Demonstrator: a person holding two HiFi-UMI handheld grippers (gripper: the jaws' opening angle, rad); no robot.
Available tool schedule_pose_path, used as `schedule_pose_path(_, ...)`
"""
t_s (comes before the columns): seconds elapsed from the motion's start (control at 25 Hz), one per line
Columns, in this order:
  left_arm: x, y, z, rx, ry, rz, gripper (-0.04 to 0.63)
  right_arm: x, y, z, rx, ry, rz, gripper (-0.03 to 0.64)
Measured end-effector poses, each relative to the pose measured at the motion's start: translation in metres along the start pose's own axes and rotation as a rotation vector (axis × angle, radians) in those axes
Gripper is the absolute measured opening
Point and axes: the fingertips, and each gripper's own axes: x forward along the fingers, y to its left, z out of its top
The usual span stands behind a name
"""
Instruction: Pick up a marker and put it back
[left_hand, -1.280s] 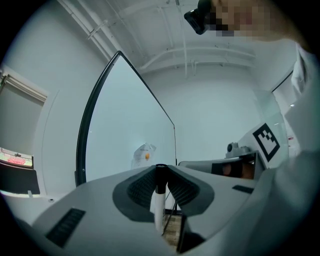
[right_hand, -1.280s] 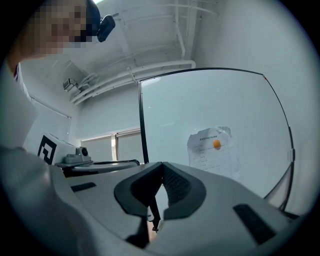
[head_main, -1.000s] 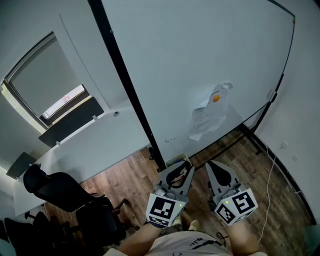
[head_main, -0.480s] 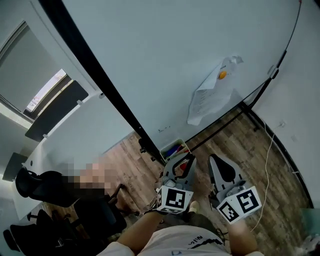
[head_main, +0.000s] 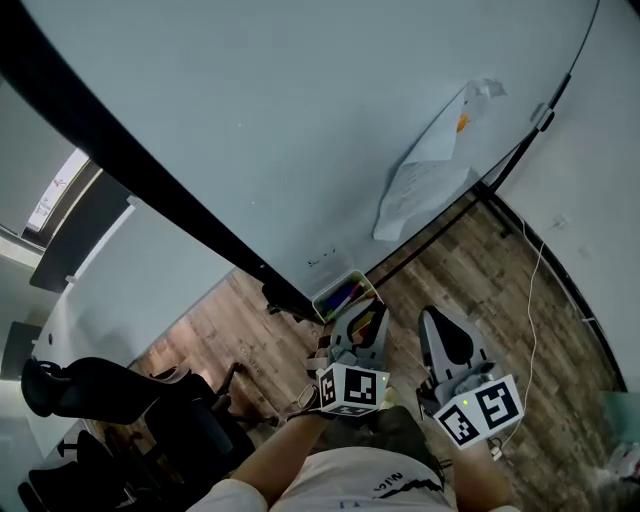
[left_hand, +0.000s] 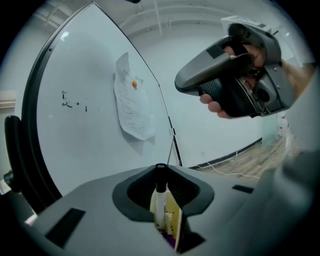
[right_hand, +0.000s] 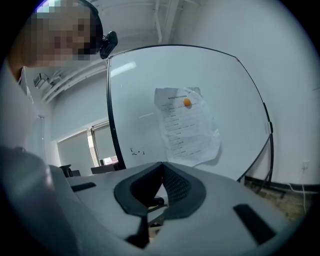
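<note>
Since the earlier frame the head view has closed in on the whiteboard. The left gripper has advanced until its tips lie just beside the green-rimmed tray of coloured pens at the board's foot, with the right gripper alongside. Left gripper view: the jaws pinch an upright marker with a white body, its black cap rising past the tips. Right gripper view: the jaws are pressed together with nothing between them, facing a paper sheet on the board.
</note>
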Motion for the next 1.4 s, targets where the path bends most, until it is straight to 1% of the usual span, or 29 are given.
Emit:
schedule_pose_path(0.2, 0.009, -0.015, -0.005, 0.171, 0.021, -0.010, 0.080, 0.003, -0.005, -0.007, 0.006, -0.007, -0.034, 0.012)
schedule_pose_path(0.36, 0.013, -0.024, -0.010, 0.279, 0.070, -0.023, 0.080, 0.003, -0.011, -0.009, 0.012, -0.017, -0.056, 0.012)
schedule_pose_path(0.44, 0.015, -0.029, -0.016, 0.315, 0.099, -0.033, 0.080, 0.001, -0.015, -0.010, 0.017, -0.017, -0.068, 0.012)
schedule_pose_path(0.56, 0.020, -0.035, -0.017, 0.334, 0.120, -0.049, 0.087, -0.001, -0.019, -0.010, 0.023, -0.014, -0.080, 0.012)
schedule_pose_path(0.76, 0.019, -0.034, -0.012, 0.305, 0.127, -0.049, 0.095, -0.007, -0.026, -0.008, 0.036, -0.008, -0.086, 0.012)
schedule_pose_path(0.96, 0.015, -0.031, -0.012, 0.261, 0.139, -0.036, 0.097, -0.011, -0.026, -0.004, 0.042, 0.005, -0.062, 0.012)
schedule_pose_path(1.16, 0.012, -0.026, -0.012, 0.192, 0.159, -0.018, 0.110, -0.015, -0.028, -0.003, 0.045, 0.018, -0.032, 0.012)
schedule_pose_path(1.4, -0.013, -0.022, 0.016, 0.074, 0.116, 0.023, 0.109, -0.022, -0.023, -0.003, 0.046, 0.040, 0.018, 0.012)
